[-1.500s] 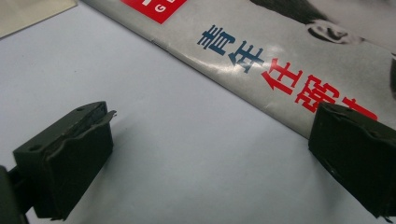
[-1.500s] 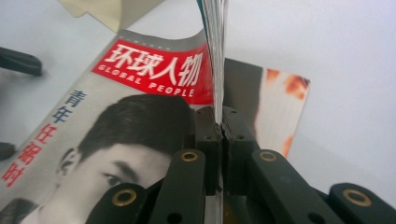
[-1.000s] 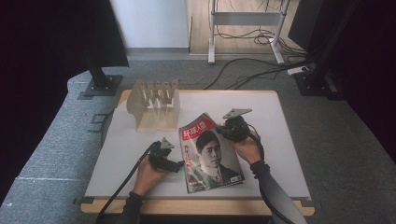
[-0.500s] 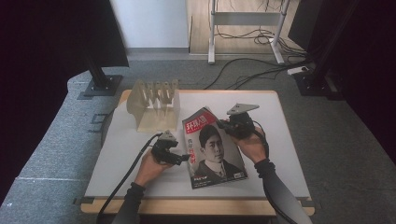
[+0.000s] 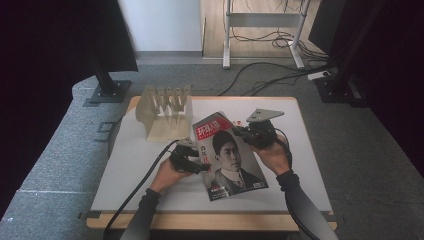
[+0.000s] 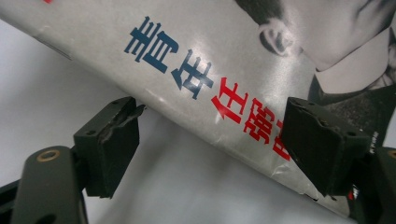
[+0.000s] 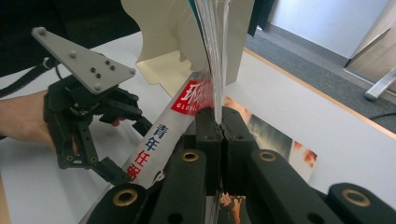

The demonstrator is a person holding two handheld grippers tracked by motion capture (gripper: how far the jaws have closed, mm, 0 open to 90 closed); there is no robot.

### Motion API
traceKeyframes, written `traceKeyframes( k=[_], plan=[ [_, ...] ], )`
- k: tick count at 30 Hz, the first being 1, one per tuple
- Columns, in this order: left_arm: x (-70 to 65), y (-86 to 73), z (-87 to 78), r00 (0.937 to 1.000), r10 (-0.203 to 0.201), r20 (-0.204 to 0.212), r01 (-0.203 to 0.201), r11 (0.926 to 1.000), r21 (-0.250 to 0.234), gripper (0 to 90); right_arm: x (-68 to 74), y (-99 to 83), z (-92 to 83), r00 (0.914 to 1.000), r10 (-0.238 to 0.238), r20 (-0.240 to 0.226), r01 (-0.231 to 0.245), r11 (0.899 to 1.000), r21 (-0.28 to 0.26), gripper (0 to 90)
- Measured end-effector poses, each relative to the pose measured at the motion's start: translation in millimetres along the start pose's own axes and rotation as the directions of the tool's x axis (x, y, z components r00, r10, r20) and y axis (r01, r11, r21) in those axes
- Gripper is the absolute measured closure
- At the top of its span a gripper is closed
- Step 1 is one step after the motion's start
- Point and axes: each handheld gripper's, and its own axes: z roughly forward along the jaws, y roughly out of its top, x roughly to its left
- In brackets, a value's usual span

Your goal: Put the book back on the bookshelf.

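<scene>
Now the right gripper [image 5: 239, 132] is clamped on the magazine [image 5: 227, 157]. In the right gripper view its two black jaws stand pressed together with the thin edge of the pages [image 7: 212, 51] between them, and the pages rise upward from the pads like a fan. In the high view this gripper holds the right edge of the magazine near its top, with the grey three-cornered plate [image 5: 264, 115] above the hand.

The magazine is over the middle of the white table [image 5: 130, 165], tilted, with its cover facing up. The cover shows a portrait of a person in a dark suit, a red title block near the top, and blue and red characters along the left edge.

The left gripper [image 5: 204, 169] is at the left edge of the magazine, about halfway down. Its jaws have just been closing, but they are apart: in the left gripper view the lower edge of the magazine [image 6: 224, 100] passes between the two pads, and neither pad presses on the paper. White table surface is visible under this edge, so this side is lifted a little.

Behind the magazine, toward the far left part of the table, stands a pale wooden rack [image 5: 165, 112] with several upright dividers, near the top corner of the magazine but apart from it.
</scene>
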Motion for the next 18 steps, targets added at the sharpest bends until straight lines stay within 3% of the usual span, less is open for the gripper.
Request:
traceKeyframes(
  k=[4,12,18],
  plan=[
    [-3.2,3.8,-1.1,0.9994,0.036,-0.002,-0.036,0.9993,0.011,29.1,0.8,0.3,-0.7,0.9999,-0.002,-0.016,0.002,1.0,-0.01,86.3],
    [-2.1,9.8,-7.3,0.9997,0.023,0.002,-0.023,0.9995,-0.021,44.7,0.3,4.1,-6.1,0.9987,-0.006,-0.051,0.004,0.999,-0.037,86.3],
    [-0.1,17.7,-9.3,0.9991,0.031,0.028,-0.032,0.9986,0.042,46.6,3.7,8.5,-7.9,0.9971,-0.032,-0.07,0.029,0.999,-0.043,86.3]
  ],
)
